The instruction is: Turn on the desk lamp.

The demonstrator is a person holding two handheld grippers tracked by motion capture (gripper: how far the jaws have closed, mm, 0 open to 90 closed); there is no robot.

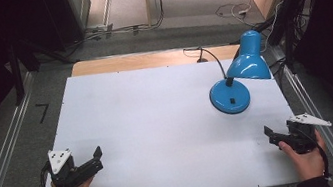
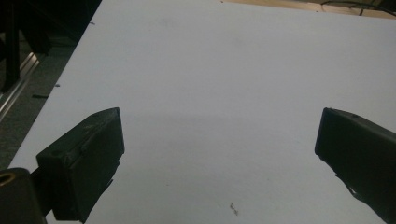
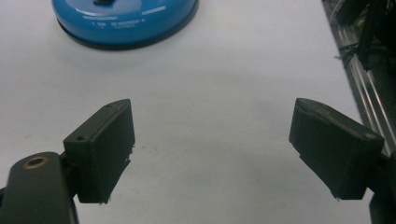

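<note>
Blue desk lamp [image 1: 238,79] stands ahead of right gripper [image 1: 271,136], well apart; left gripper [image 1: 95,160] far left; both wide open, empty.

A glossy blue desk lamp [image 1: 234,88] stands upright on the table's far right, shade tilted down.

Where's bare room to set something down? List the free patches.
Free: the white board from the left gripper across to the right gripper, plus its far left half. Crowded: the far right corner, taken by the blue lamp and its cord.
</note>
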